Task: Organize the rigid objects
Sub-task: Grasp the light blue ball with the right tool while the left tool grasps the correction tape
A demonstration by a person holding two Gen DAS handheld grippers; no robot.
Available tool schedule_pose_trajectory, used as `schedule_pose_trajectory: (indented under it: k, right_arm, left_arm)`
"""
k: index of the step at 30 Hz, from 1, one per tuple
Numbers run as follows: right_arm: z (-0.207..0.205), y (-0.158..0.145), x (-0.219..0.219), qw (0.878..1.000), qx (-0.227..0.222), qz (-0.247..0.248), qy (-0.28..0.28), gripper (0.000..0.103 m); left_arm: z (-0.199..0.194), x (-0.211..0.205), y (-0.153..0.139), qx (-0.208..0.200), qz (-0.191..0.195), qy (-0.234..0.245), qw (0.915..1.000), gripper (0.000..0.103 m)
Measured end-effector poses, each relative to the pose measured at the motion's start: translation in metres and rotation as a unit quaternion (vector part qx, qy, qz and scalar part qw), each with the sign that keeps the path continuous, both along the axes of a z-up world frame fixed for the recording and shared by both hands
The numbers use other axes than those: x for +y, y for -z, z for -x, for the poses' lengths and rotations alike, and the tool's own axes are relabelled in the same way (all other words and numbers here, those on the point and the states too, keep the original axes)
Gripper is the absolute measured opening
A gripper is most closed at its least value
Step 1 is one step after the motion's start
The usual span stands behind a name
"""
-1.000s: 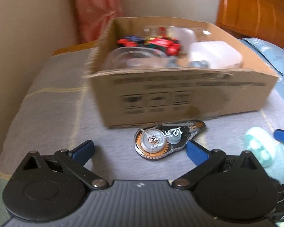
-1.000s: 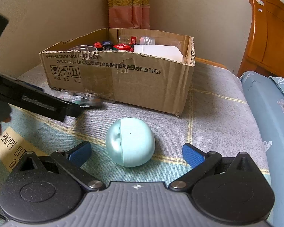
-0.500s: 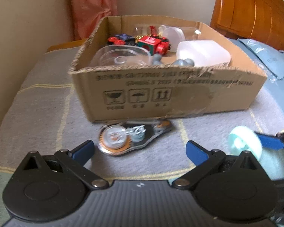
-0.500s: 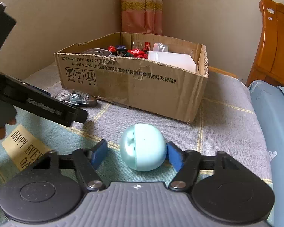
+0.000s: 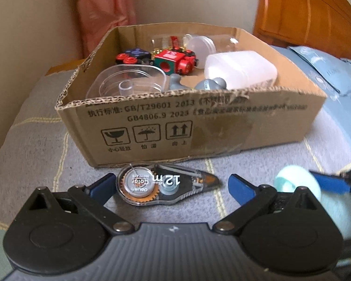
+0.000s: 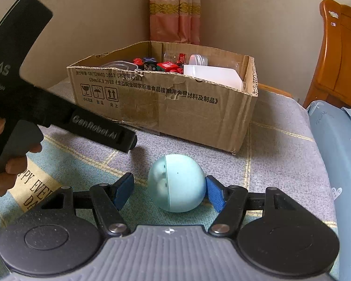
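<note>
Box: I see the cardboard box (image 5: 199,126) of rough brown paper, matt, with torn edges.
Tape: the correction tape (image 5: 161,185) has a clear glossy plastic shell.
Egg: the pale green case (image 6: 177,182) looks like smooth, matt plastic.
Cover: the bed cover (image 6: 276,145) is woven cloth.
Headboard: I see the headboard (image 6: 339,53) of varnished wood.

My left gripper (image 5: 169,185) is straddling the correction tape (image 5: 161,186), which is lying just before the cardboard box (image 5: 199,126). The egg-shaped case (image 6: 177,182) is sitting right of the tape, between my right gripper's (image 6: 167,190) fingers.
</note>
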State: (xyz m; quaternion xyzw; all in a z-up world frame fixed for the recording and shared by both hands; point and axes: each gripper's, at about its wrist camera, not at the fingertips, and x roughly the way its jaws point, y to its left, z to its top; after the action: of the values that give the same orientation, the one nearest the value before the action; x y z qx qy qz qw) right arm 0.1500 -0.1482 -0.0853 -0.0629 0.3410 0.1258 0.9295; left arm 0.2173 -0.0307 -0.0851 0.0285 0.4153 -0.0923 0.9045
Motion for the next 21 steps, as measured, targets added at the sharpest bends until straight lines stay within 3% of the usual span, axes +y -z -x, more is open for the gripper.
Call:
schedule_pose_trajectory:
  k: [7,10,14,21]
  right_arm:
    - [0.0,0.0,-0.001,1.0,0.0,0.0,-0.002,0.072]
    - [0.0,-0.001,-0.001,1.0,0.0,0.002,0.002,0.07]
    - [0.001,-0.003,-0.002,1.0,0.002,0.005,0.008,0.058]
    - [-0.002,-0.006,-0.002,1.0,0.01,0.01,0.001,0.058]
  left_arm:
    - [-0.002,0.008,0.0,-0.002,-0.007,0.013,0.9999,0.099]
    - [-0.002,0.007,-0.002,-0.007,-0.005,0.012,0.9999,0.089]
    - [-0.003,0.008,-0.001,-0.005,-0.002,0.012,0.9999,0.089]
    - [0.0,0.015,-0.003,0.003,-0.002,0.028,0.9996,0.089]
